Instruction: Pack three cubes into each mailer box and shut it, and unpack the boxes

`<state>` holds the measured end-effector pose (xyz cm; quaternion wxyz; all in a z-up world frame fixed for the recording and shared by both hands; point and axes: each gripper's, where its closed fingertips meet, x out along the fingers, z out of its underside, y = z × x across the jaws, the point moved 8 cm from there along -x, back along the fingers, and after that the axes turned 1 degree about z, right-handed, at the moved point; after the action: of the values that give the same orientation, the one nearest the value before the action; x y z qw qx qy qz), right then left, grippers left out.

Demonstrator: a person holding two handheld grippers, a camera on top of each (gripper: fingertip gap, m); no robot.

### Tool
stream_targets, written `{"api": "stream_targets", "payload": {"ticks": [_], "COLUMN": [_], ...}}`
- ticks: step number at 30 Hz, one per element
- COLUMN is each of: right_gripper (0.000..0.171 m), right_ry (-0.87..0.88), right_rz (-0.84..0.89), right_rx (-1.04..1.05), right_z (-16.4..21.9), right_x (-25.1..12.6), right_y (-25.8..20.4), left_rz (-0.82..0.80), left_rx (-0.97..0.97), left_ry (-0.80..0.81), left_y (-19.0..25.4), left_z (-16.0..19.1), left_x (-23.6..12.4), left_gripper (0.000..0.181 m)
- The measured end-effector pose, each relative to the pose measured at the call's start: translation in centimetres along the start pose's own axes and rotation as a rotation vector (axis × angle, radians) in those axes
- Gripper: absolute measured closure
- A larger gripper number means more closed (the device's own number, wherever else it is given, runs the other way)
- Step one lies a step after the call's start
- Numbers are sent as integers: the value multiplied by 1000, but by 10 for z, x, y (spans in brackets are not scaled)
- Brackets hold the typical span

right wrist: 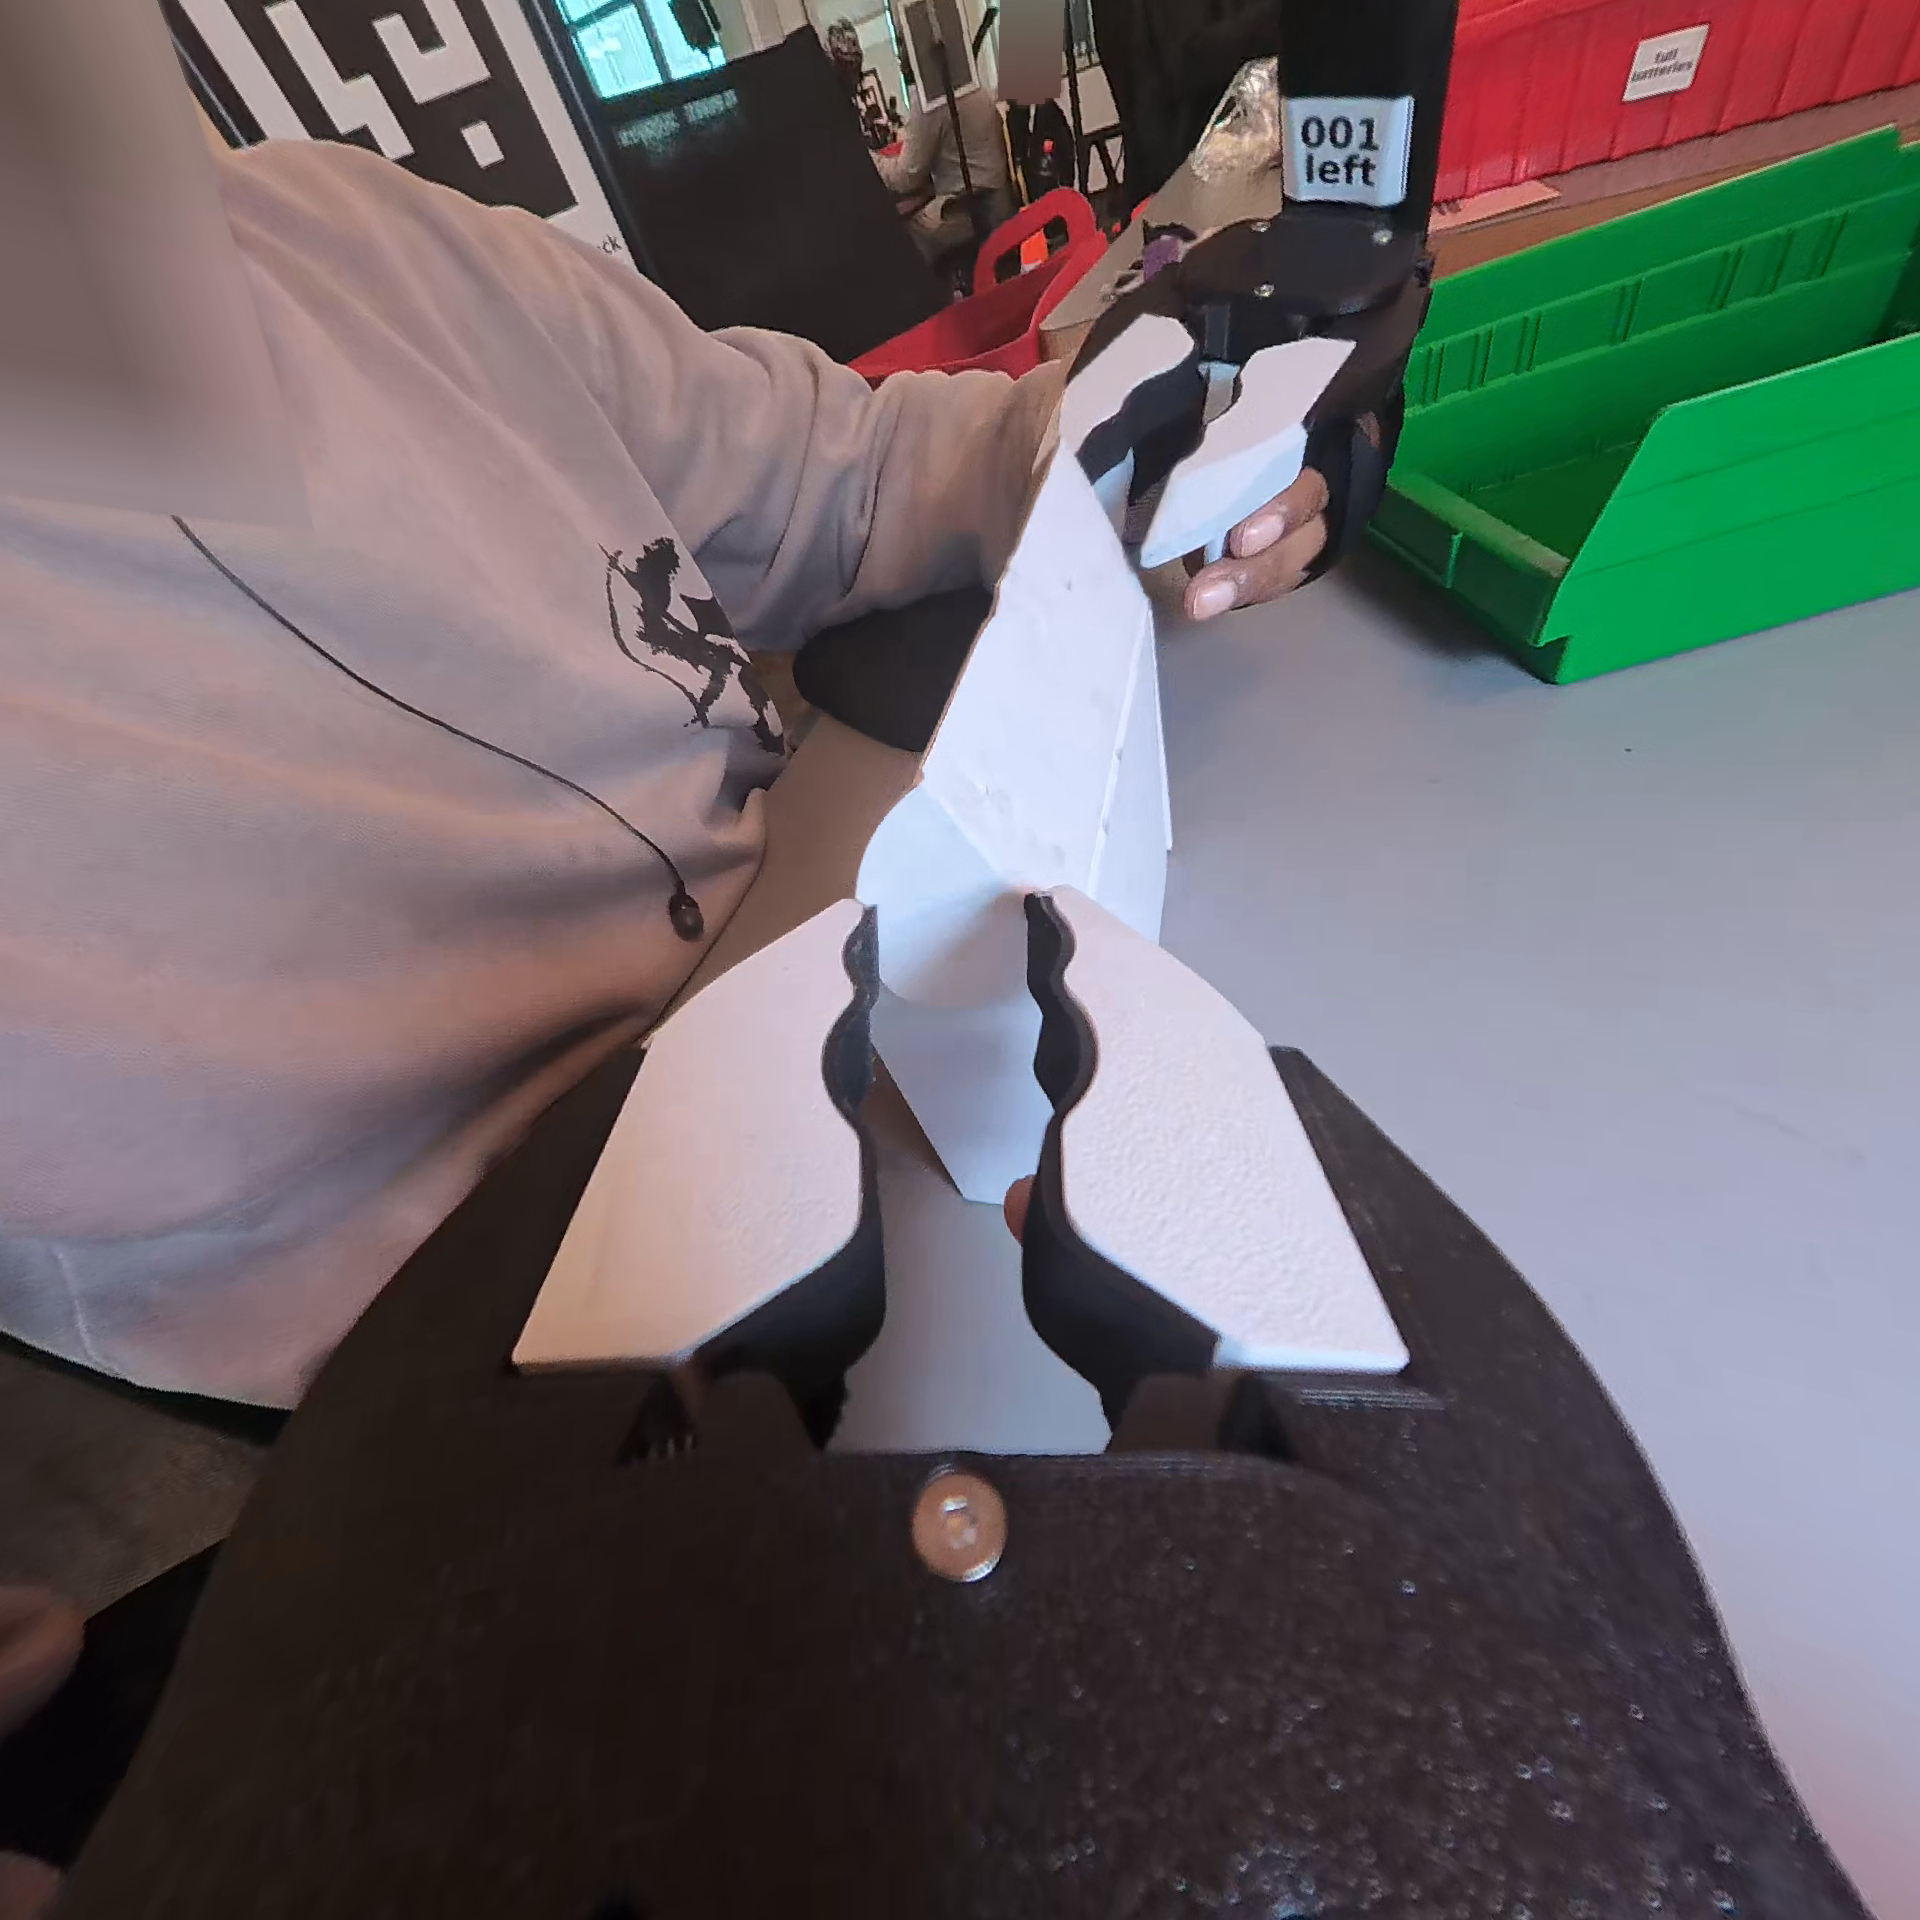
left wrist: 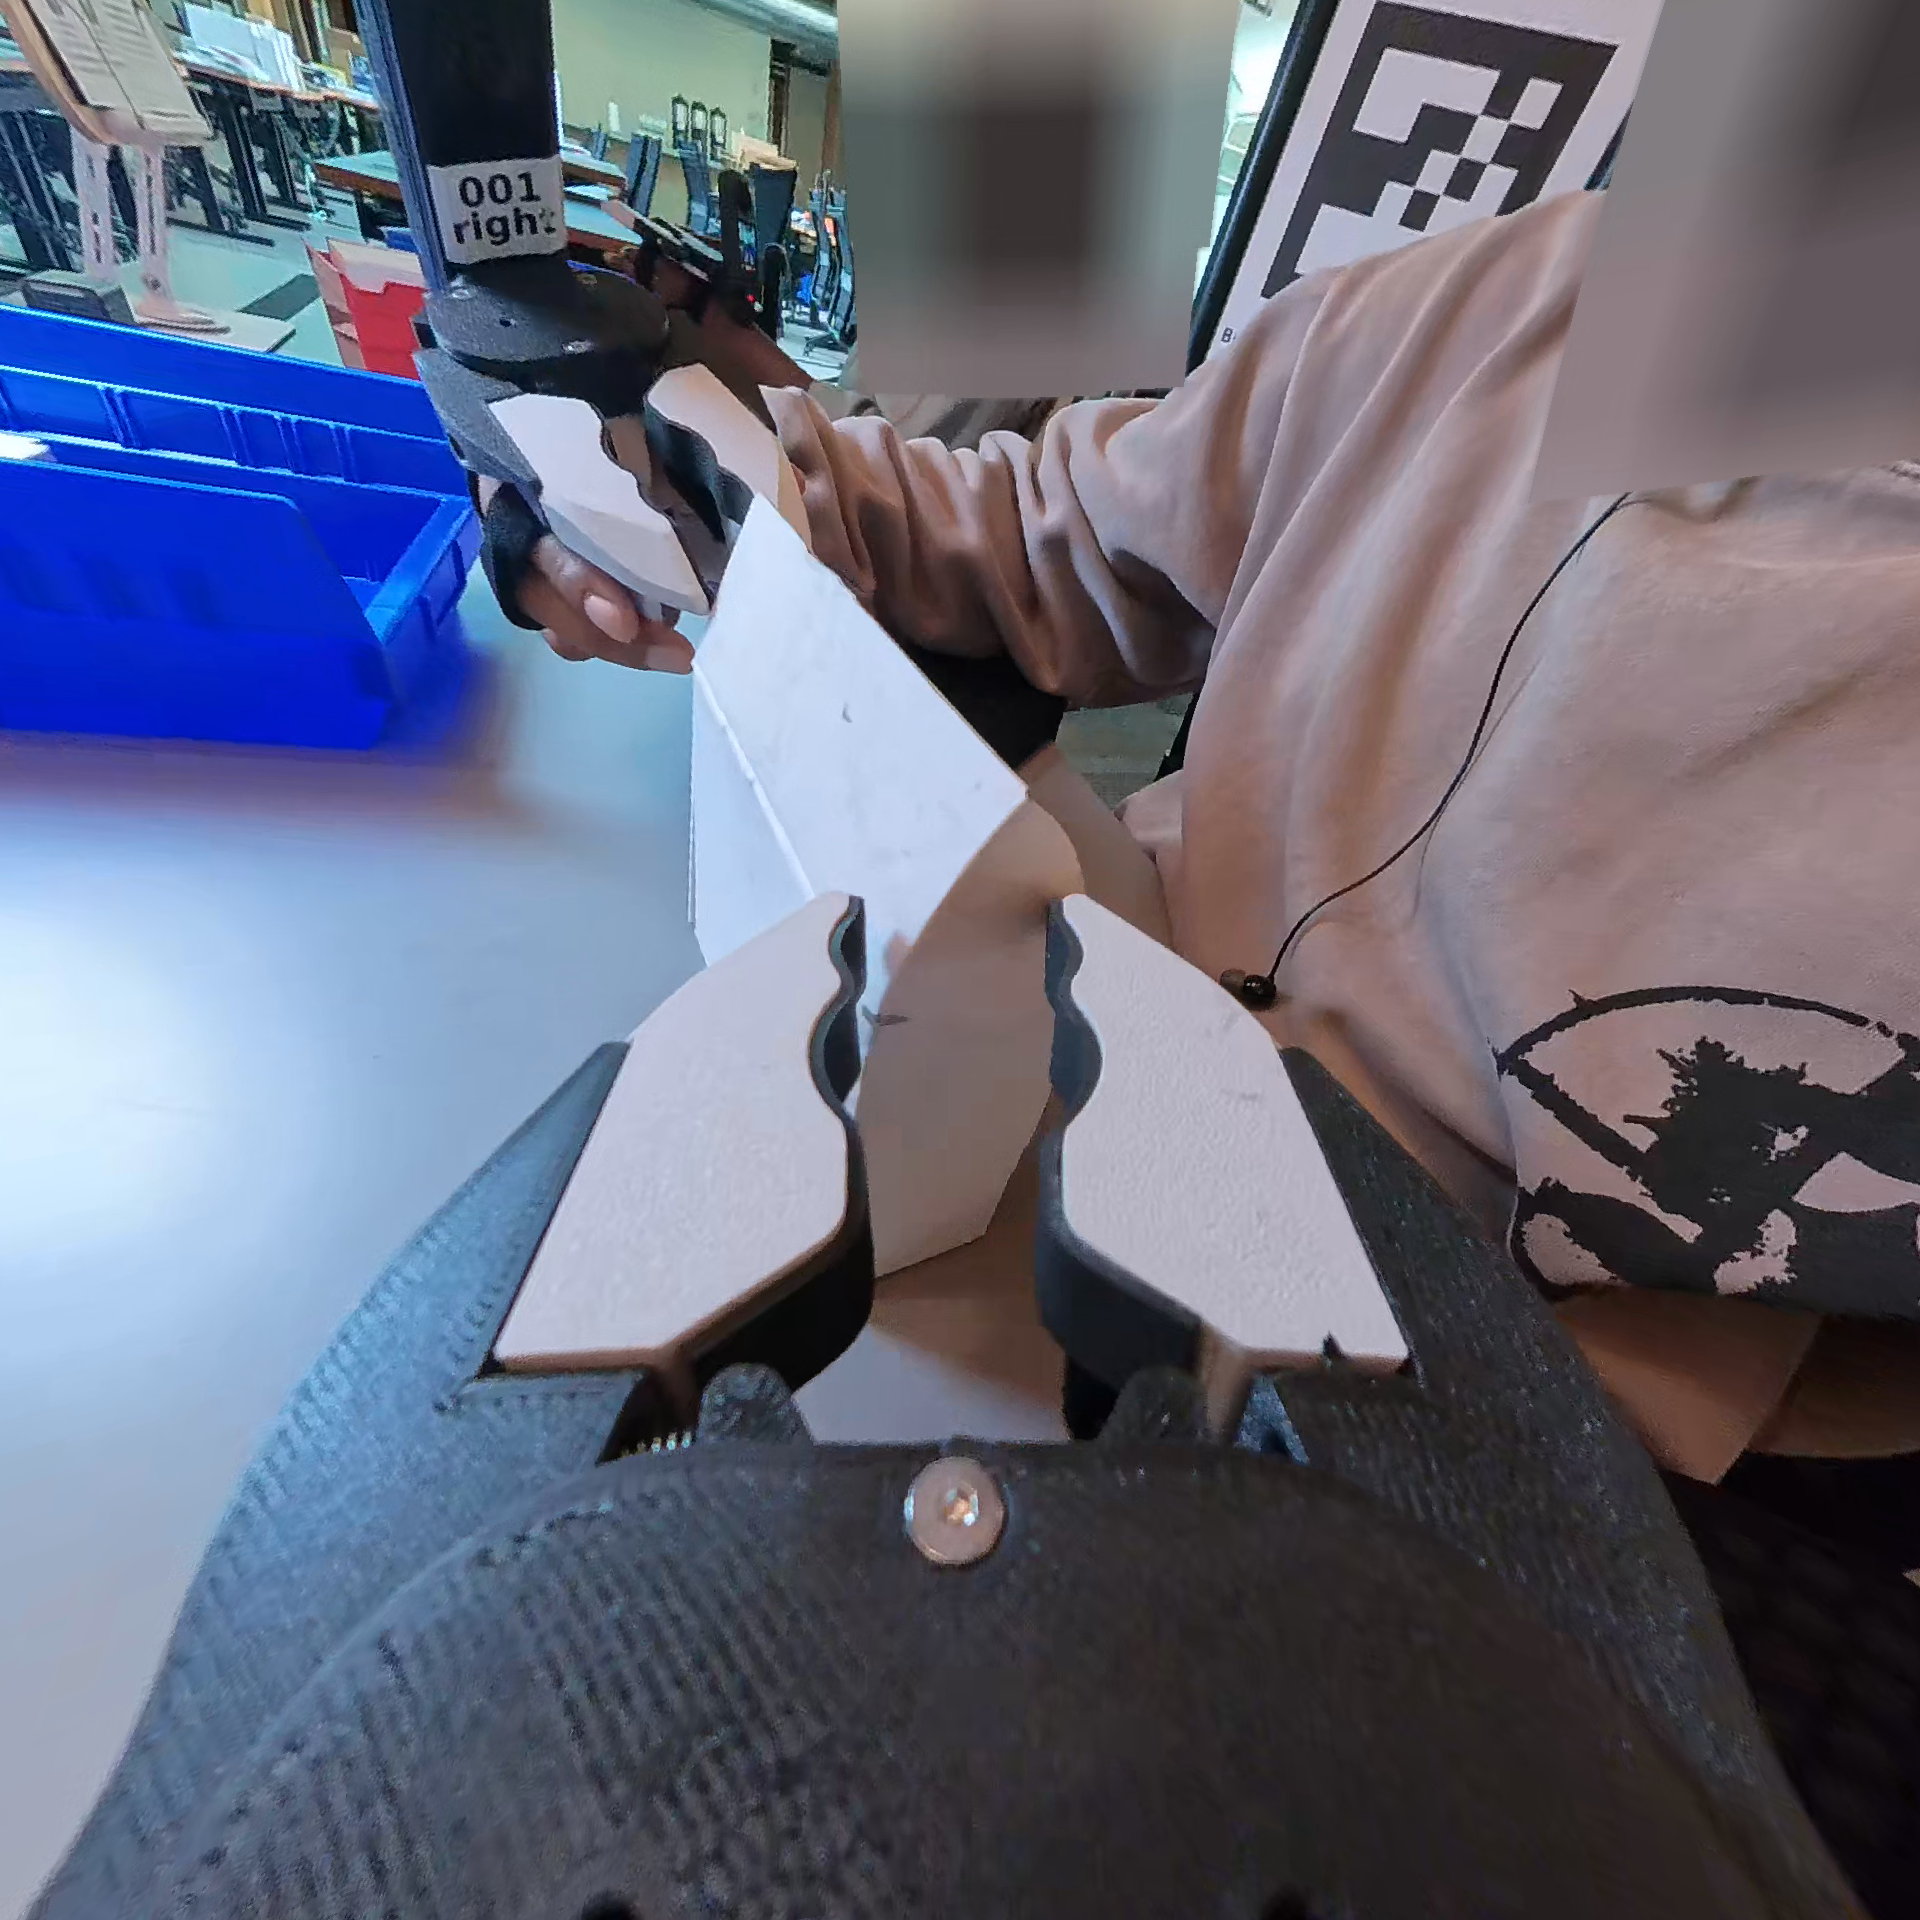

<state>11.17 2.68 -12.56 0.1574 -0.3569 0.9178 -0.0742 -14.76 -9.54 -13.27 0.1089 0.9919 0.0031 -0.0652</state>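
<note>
— Both grippers are on one piece of white card. My left gripper has its jaws parted, with a flap of the mailer box standing in the gap between them. The card lies against the inner edge of one finger; the other finger sits clear of it.

— And the right one?

— My right gripper, seen in its own view, is much the same: jaws apart, a rounded flap of the same box in the gap. Whether either finger is pressing on the card there, I cannot tell.

— Where is the box itself?

— Between the two grippers, at the near edge of the grey table, close to my body. It is open, its white panels folded and tilted up on a slant rather than lying flat. One end sits in my left gripper, the other end runs up to my right.

— Any cubes in it?

— I cannot see inside it from either view.

— What is past the box?

— In the left wrist view my sleeve comes across behind the card, and my fingers wrap the far gripper's handle. Beyond that, a blue bin stands on the table. In the right wrist view a green bin stands on the table past the left gripper, well apart from the box, with something red behind it.
</note>
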Motion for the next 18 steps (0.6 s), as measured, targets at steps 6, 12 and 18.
{"api": "stream_targets", "payload": {"ticks": [6,12,18], "right_gripper": [131,132,133], "right_ry": [-1,-18,-57], "right_rz": [-49,-79,-94], "right_rx": [-1,-4,-5], "right_z": [0,-2,-2], "right_x": [7,7,-1], "right_y": [1,8,23], "left_rz": [20,63,88], "left_rx": [16,-23,-24], "left_ry": [-29,-7,-17], "left_y": [5,5,8], "left_z": [-1,1,-1], "left_x": [4,0,-1], "left_gripper": [137,136,136]}}
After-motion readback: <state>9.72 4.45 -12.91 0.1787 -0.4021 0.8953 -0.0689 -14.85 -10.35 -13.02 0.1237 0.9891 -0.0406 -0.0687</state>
